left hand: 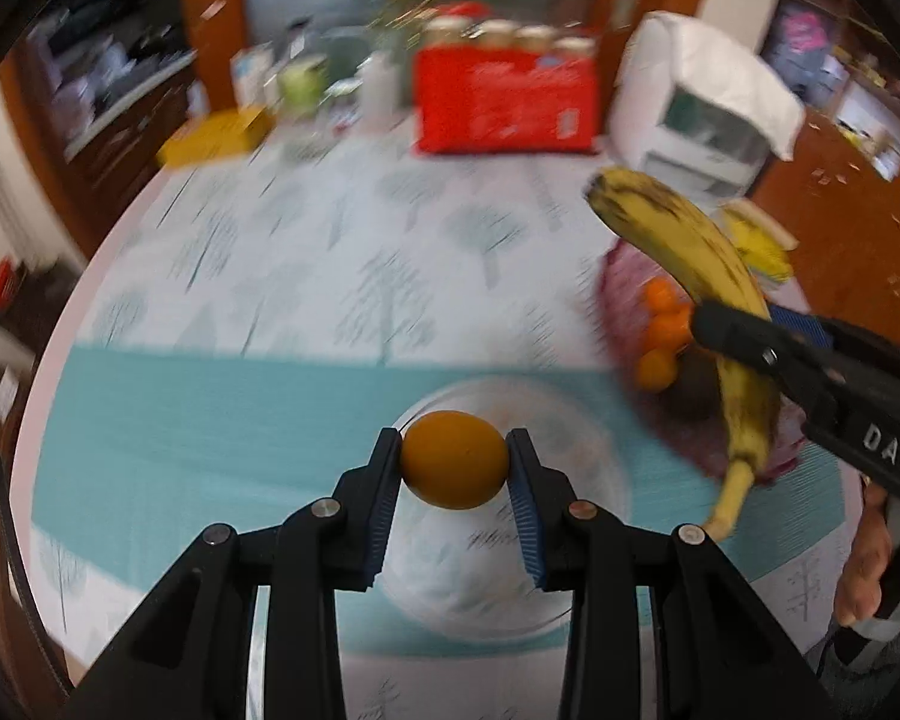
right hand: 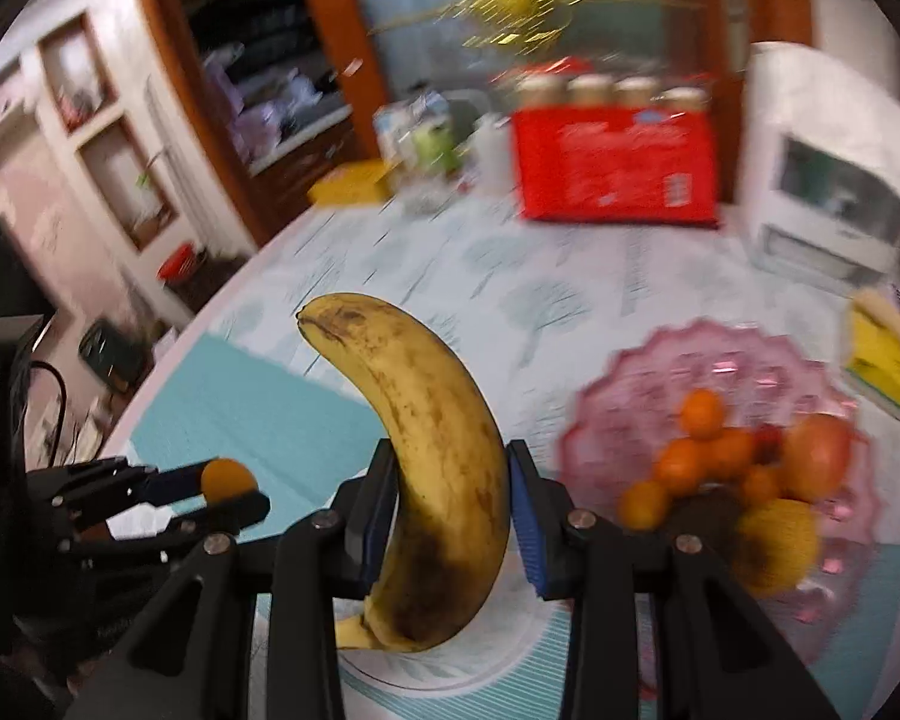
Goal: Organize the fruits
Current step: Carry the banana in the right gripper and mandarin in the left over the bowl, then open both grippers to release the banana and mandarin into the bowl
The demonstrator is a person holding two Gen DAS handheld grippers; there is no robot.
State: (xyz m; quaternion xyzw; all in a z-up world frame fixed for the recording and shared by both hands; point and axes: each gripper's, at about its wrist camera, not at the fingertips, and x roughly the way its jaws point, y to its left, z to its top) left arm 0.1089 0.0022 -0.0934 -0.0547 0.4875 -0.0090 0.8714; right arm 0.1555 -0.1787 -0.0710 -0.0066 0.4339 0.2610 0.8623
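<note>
My left gripper (left hand: pixel 455 461) is shut on a small orange fruit (left hand: pixel 455 459) and holds it above a clear glass plate (left hand: pixel 588 450) on the teal mat. My right gripper (right hand: pixel 450 483) is shut on a spotted yellow banana (right hand: pixel 432 456), held upright above the plate's rim (right hand: pixel 390 681). In the left wrist view the banana (left hand: pixel 684 258) and right gripper (left hand: pixel 732 330) hang over a pink glass bowl (left hand: pixel 615 276). The pink bowl (right hand: pixel 660 372) holds several small oranges (right hand: pixel 684 462), an apple (right hand: pixel 816 456) and a lemon (right hand: pixel 780 546). The left gripper (right hand: pixel 228 489) shows at the left.
A red carton with jars (left hand: pixel 504 99), a white appliance (left hand: pixel 702 114), a yellow box (left hand: pixel 216 135) and bottles (left hand: pixel 300 87) stand at the table's far side. A yellow sponge (right hand: pixel 882 360) lies right of the bowl. The table edge curves on the left (left hand: pixel 90 276).
</note>
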